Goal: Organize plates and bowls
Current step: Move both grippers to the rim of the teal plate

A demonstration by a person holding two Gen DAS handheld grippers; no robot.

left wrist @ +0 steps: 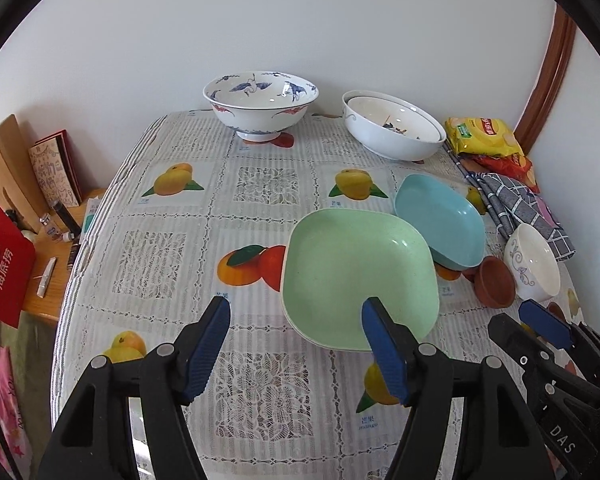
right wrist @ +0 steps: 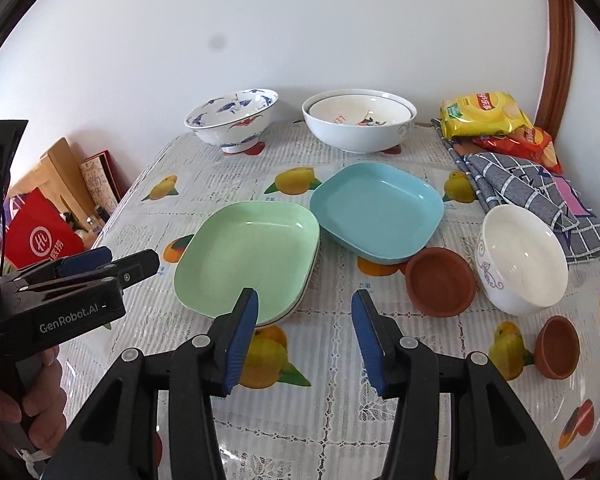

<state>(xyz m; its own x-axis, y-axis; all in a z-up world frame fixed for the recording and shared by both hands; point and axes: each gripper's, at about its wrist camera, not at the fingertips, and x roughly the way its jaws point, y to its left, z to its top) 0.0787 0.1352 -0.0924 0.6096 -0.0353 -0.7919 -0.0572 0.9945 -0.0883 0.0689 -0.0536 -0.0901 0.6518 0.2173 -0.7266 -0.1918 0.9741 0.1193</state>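
A plain white wall [left wrist: 300,20] stands behind the table [left wrist: 172,248], which wears a lace cloth with fruit prints. A brown wooden frame [right wrist: 558,40] rises at right; a low wooden shelf [left wrist: 48,248] sits left.

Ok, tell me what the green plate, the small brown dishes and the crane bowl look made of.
Green plate: probably matte plastic or melamine, with flat colour and soft sheen. Small brown dishes: seemingly unglazed terracotta, dull and reddish. Crane bowl: likely glazed porcelain, glossy white with painted blue birds.
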